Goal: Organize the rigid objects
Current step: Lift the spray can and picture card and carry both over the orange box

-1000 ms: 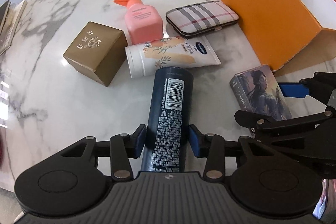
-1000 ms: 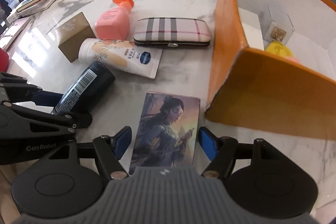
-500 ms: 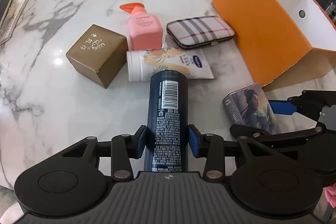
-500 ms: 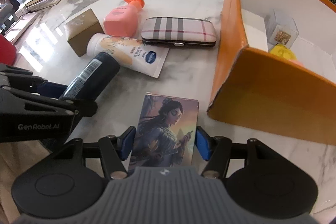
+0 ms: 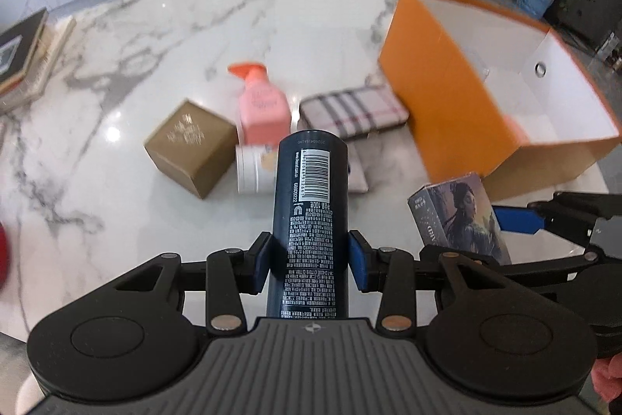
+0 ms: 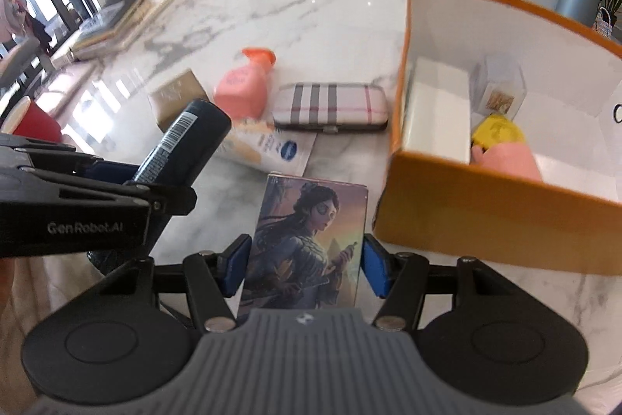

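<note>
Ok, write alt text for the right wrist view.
The right gripper grips an illustrated box above a marble table, beside an open orange box. At left, the left gripper holds a dark bottle; a pink bottle and plaid case lie behind.

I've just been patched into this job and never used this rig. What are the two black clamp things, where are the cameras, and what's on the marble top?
No robot arm here: a person carries two hand-held grippers, each with a fisheye camera looking along its fingers. In the left wrist view, the left gripper is shut on a dark blue cylindrical bottle. In the right wrist view, the right gripper clamps an illustrated card box. On the white marble table lie a gold cube box, a pink pump bottle, a white cream tube and a plaid case. The orange open box already holds several items.
</note>
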The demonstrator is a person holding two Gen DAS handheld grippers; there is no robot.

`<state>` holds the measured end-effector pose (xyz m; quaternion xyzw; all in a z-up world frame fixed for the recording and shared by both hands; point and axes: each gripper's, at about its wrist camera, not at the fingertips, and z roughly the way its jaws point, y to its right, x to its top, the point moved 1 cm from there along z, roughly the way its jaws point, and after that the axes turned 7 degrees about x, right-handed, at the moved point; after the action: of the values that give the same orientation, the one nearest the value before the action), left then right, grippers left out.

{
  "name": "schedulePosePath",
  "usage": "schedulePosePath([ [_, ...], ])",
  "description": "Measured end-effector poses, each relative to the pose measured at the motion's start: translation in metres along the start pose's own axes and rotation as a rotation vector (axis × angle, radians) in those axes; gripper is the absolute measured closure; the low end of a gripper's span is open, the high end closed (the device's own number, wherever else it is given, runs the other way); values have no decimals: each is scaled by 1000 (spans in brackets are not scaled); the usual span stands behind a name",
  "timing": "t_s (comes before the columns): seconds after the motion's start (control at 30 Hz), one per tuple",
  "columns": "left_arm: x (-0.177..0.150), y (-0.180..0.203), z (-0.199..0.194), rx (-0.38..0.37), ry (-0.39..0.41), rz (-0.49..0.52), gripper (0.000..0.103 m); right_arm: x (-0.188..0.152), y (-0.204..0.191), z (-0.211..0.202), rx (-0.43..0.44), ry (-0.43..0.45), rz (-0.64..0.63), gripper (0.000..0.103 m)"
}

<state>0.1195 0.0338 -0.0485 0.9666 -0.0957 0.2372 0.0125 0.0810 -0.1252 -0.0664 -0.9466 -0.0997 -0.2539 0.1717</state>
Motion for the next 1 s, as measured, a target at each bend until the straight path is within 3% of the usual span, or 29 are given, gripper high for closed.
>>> schedulePosePath([
  [0.43, 37, 28, -50, -3, 99, -4, 56, 18, 5, -62, 43, 158, -1, 44],
  [0.8, 74, 57, -60, -77, 132, -49, 56, 48, 47, -94, -45, 252, 19, 44],
  [1.0, 95, 90, -44, -159, 111, -57, 56, 72, 86, -97, -131, 221, 15, 44],
])
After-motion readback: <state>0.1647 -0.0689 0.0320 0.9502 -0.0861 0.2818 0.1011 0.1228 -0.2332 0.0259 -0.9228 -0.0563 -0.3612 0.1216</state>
